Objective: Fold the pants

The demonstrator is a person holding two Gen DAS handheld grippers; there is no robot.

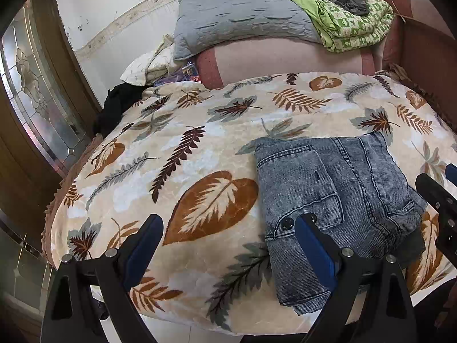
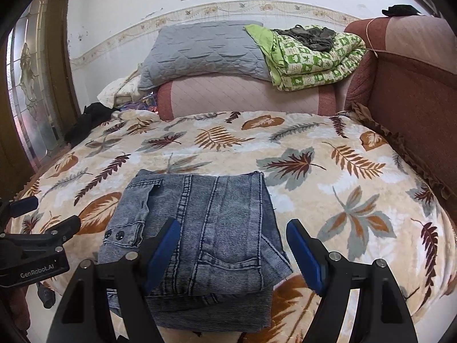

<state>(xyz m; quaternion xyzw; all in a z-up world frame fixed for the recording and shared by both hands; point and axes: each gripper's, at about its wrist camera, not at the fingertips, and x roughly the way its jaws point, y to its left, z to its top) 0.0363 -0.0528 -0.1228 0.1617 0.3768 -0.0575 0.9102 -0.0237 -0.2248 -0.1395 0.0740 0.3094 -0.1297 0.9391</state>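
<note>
Nearest the lenses, the black two-finger grippers with blue pads are seen with their jaws spread wide and nothing between them: the right gripper [image 2: 232, 250] is held low over the near end of the garment, the left gripper [image 1: 228, 243] just off its left edge.

By size, the bed is covered by a cream plush blanket printed with brown and grey leaves [image 2: 328, 154], which serves as the folding surface. At its far end a pink upholstered bolster [image 2: 242, 97] is stacked with a grey quilted pillow [image 2: 200, 48] and a green patterned quilt [image 2: 314, 57]; these are well apart from the work. Near the front edge of the bed lie the washed grey-blue denim pants [image 2: 205, 223], already gathered into a compact, roughly square stack of several layers, with a buttoned pocket flap [image 2: 122, 235] showing at the left.

The fold is judged nearly or wholly finished, so the step in hand is taken to be a last tidying. It is best done by pressing the top layer flat with the spread pads, not by pinching, since thick denim tends to spring open. The lower layer that sticks out at the near edge should be squared under the upper one, and the loose corner at the near right should be smoothed inward. Dragging across the plush blanket should be avoided, as the whole stack could be shifted or skewed.
</note>
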